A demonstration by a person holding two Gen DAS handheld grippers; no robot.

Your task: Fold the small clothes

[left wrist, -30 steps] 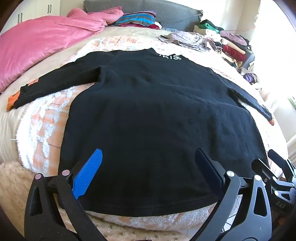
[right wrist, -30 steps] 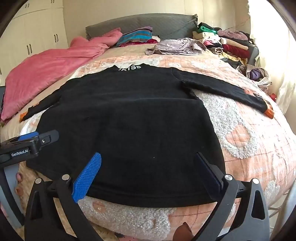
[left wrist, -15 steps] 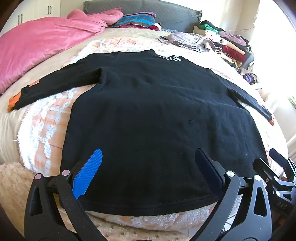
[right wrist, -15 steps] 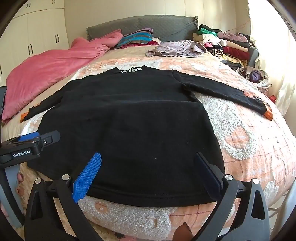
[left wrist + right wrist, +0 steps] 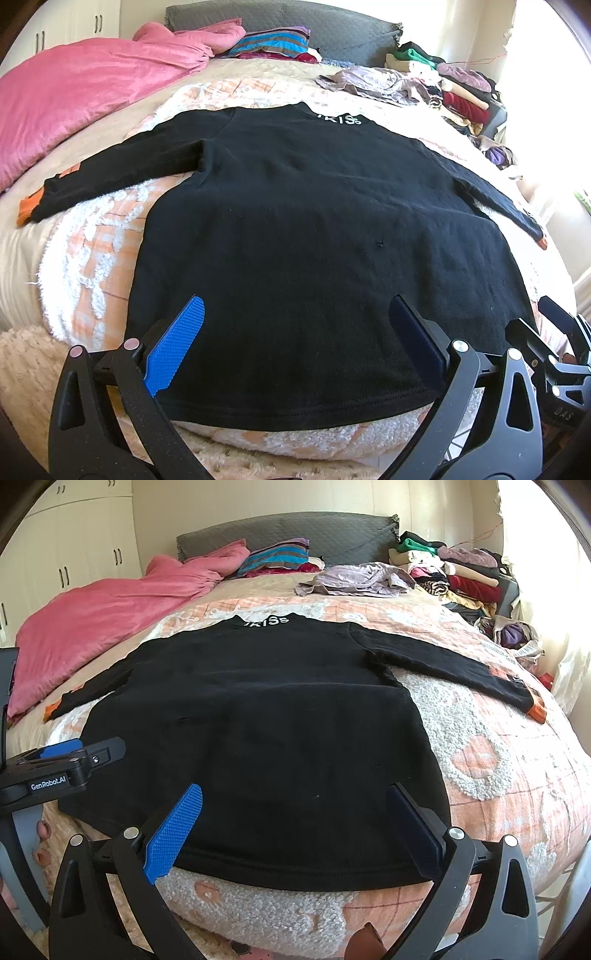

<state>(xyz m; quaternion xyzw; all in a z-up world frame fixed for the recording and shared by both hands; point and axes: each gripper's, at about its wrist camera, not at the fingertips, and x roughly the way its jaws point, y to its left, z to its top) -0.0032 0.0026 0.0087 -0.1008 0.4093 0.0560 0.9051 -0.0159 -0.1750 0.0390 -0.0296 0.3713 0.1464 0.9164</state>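
hovering spread wide and empty at the near hem, the left gripper (image 5: pixel 295 339) and right gripper (image 5: pixel 295 819) face the black sweater (image 5: pixel 314 229), lying flat on the bed (image 5: pixel 498 760), collar farthest, sleeves out sideways.

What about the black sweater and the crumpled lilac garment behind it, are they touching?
Apart. The right wrist view shows a bare strip of peach bedspread between the black sweater and the lilac garment.

Sweater (image 5: pixel 314 229) lies flat on bed (image 5: pixel 92 243), clothes pile (image 5: pixel 454 85) behind.
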